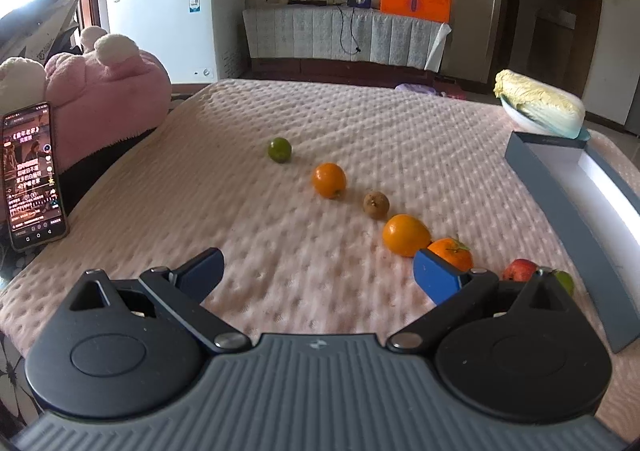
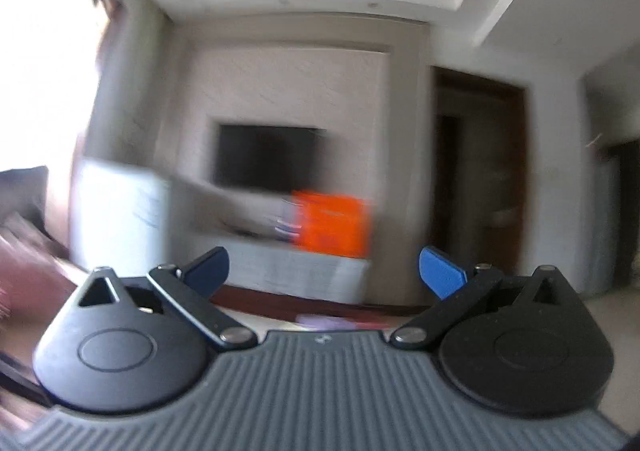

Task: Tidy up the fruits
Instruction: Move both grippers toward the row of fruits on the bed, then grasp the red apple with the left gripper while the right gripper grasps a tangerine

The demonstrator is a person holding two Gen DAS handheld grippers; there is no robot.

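Note:
Several fruits lie in a diagonal row on the pink quilted surface (image 1: 280,235) in the left wrist view: a green lime (image 1: 279,149), an orange (image 1: 329,180), a brown kiwi (image 1: 376,204), a second orange (image 1: 406,235), a tangerine (image 1: 452,252), a red apple (image 1: 519,270) and a green fruit (image 1: 565,282) partly hidden behind the gripper. My left gripper (image 1: 318,271) is open and empty, just short of the row's near end. My right gripper (image 2: 324,269) is open and empty, raised and pointing at the room; its view is blurred.
A grey open box (image 1: 576,203) lies at the right edge. A cabbage in a white bowl (image 1: 540,103) stands behind it. A phone (image 1: 34,175) leans at the left by a pink plush toy (image 1: 108,79). A white freezer (image 1: 172,15) stands behind.

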